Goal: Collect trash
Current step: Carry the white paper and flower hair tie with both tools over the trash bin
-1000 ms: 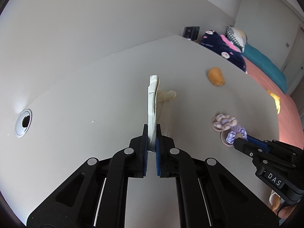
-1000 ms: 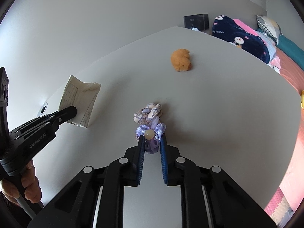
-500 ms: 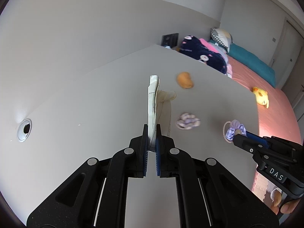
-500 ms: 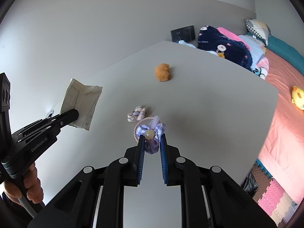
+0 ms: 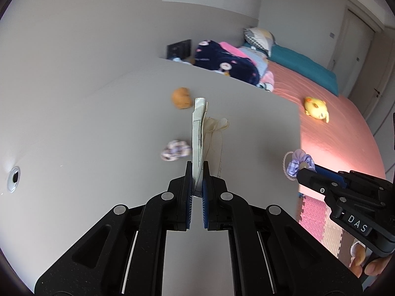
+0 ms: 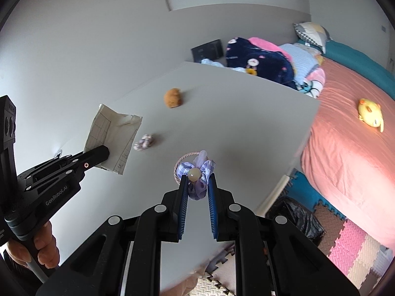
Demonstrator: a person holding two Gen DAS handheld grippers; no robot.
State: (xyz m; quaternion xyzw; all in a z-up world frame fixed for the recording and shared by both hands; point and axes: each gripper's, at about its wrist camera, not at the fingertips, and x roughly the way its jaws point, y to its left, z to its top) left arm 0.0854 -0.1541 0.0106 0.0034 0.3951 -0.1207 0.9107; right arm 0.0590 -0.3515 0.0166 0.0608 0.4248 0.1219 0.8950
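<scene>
My left gripper [image 5: 197, 170] is shut on a crumpled sheet of lined paper [image 5: 198, 133], held edge-on above the white table [image 5: 98, 135]; the sheet also shows in the right wrist view [image 6: 113, 135]. My right gripper [image 6: 197, 180] is shut on a purple bow hair tie with a bead [image 6: 196, 172], lifted near the table's right edge; the hair tie also shows in the left wrist view [image 5: 297, 164]. A purple-white scrunchie [image 5: 175, 150] and an orange plush toy [image 5: 182, 98] lie on the table.
A black-lined trash bin [image 6: 293, 218] stands on the foam floor mats below the table's right edge. A bed with a pink cover [image 6: 350, 153], a yellow plush duck [image 6: 370, 114] and pillows is at the right. A cable hole [image 5: 13, 178] is at the table's left.
Both grippers have risen and pulled back toward the table's right edge, carrying the paper and the bow hair tie. The floor and the bin have come into view.
</scene>
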